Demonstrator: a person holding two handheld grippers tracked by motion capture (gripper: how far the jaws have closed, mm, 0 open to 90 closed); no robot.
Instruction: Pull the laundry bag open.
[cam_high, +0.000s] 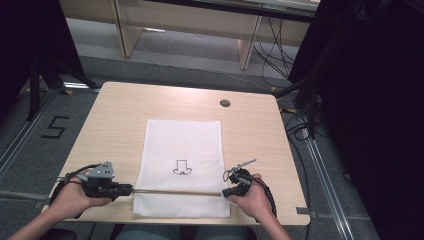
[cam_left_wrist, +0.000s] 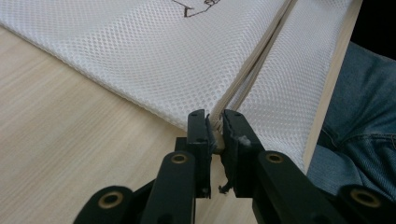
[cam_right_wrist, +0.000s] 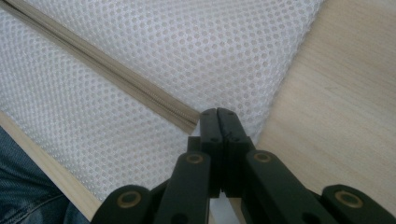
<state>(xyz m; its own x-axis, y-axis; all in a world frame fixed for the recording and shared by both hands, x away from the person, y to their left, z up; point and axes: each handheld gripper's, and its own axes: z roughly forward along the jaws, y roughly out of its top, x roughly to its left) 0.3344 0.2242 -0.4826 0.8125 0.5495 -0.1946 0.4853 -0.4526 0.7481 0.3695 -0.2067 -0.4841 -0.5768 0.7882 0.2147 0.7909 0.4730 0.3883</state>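
Spread flat on the tabletop (cam_high: 115, 125), toward its near edge: 1 mesh bag (cam_high: 182, 145). Across the bag's near part, running left to right: a zipper (cam_high: 177, 192). At the zipper's left end, the left claw (cam_high: 127, 189); at its right end, the right claw (cam_high: 226, 192). Behind the bag, near the far edge, a cable hole (cam_high: 225, 103). Beyond the tabletop, a desk (cam_high: 190, 20) on the floor.

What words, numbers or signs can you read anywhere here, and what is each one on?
"5": a dark numeral marked on the grey floor, left of the table.
The black outline drawing on the white mesh bag is a picture, not lettering; there is no text to read in it.
Nothing readable shows on the left gripper or the right gripper.
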